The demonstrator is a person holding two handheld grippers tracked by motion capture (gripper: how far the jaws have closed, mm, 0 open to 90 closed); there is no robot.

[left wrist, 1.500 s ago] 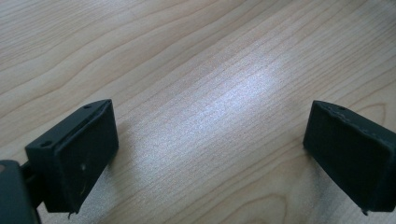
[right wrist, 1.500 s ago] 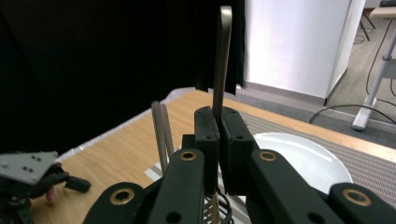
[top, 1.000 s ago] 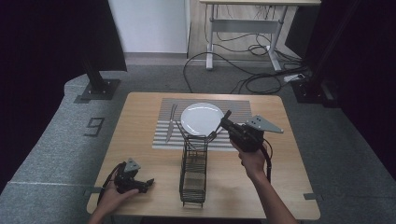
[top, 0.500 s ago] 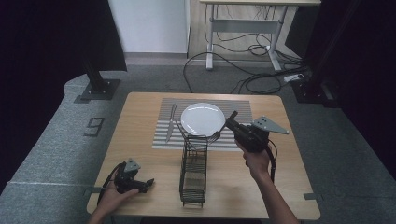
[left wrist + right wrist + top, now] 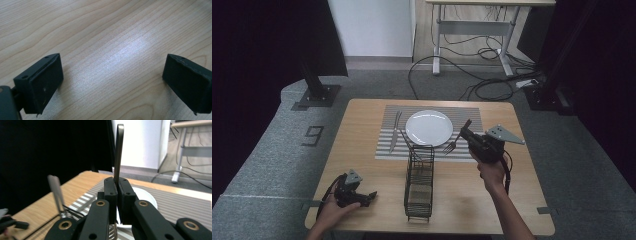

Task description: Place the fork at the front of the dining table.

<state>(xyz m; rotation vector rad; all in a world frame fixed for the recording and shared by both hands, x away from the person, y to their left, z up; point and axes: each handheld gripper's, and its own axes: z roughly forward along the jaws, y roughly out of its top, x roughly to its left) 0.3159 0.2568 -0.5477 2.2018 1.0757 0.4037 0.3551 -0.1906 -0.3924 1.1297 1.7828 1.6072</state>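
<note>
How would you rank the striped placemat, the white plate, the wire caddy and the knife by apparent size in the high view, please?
1. Striped placemat, the widest by far.
2 and 3. White plate and wire caddy: they look alike in area, and the caddy sits nearer the camera, so I won't separate them.
4. Knife, the slimmest.

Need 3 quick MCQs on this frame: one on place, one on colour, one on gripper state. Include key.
1. Where does the round white plate sit?
A. on the striped placemat
B. inside the black wire caddy
C. on the floor

2. What colour is the wire caddy?
A. white
B. black
C. red

3. What state is the right gripper in?
A. open and empty
B. shut on the metal fork
C. shut on the plate

Key: 1 A, the stripes show around the plate; 2 B, its wires are dark; 3 B, the fork's handle rises between the closed jaws.
</note>
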